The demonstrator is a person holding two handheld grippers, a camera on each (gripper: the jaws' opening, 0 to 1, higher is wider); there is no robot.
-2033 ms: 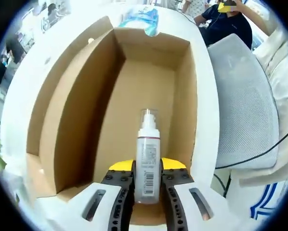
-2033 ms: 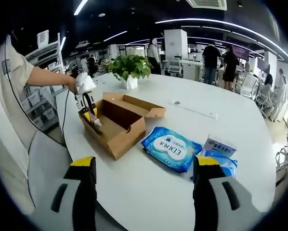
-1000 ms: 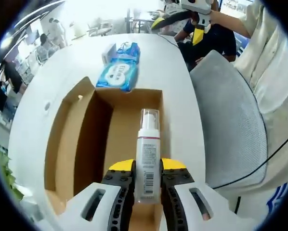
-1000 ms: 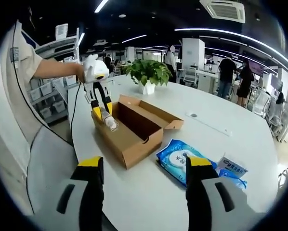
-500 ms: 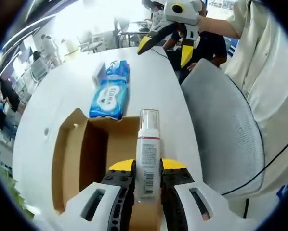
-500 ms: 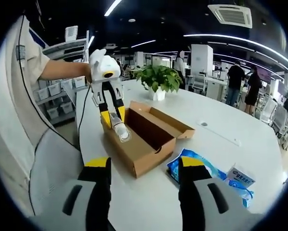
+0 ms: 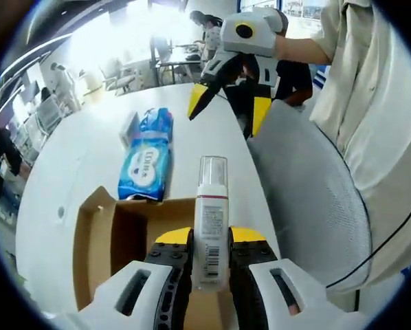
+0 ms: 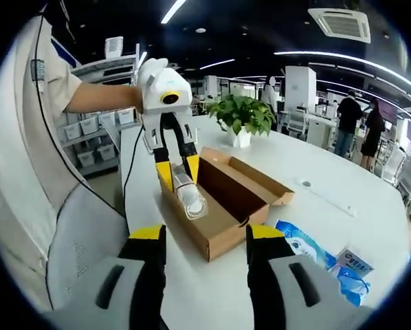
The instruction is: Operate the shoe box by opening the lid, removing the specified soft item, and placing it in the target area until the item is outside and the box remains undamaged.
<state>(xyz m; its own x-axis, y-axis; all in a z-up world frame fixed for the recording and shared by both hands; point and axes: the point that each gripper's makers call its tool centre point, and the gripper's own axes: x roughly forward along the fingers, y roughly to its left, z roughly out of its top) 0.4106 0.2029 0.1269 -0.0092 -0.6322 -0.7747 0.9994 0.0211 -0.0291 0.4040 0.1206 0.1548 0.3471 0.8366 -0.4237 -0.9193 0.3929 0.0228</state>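
My left gripper (image 7: 201, 256) is shut on a white pump bottle (image 7: 210, 229) with a clear cap and a barcode label, held up above the open cardboard shoe box (image 7: 113, 237). In the right gripper view the same bottle (image 8: 189, 190) hangs in the left gripper (image 8: 176, 169) over the near end of the box (image 8: 226, 192), whose lid flap lies folded out on the far side. My right gripper (image 8: 204, 235) is open, empty, with its yellow-tipped jaws wide apart. It also appears in the left gripper view as the right gripper (image 7: 227, 104), held by a hand above the table edge.
A blue wet-wipes pack (image 7: 147, 158) and a small white-blue carton (image 8: 353, 263) lie on the white table (image 8: 315, 220) beyond the box. A grey chair back (image 7: 308, 199) stands beside the table. A potted plant (image 8: 245, 117) sits further back, with people behind it.
The left gripper has lifted the bottle from the box floor to well above the box. The right gripper has come closer to the box.
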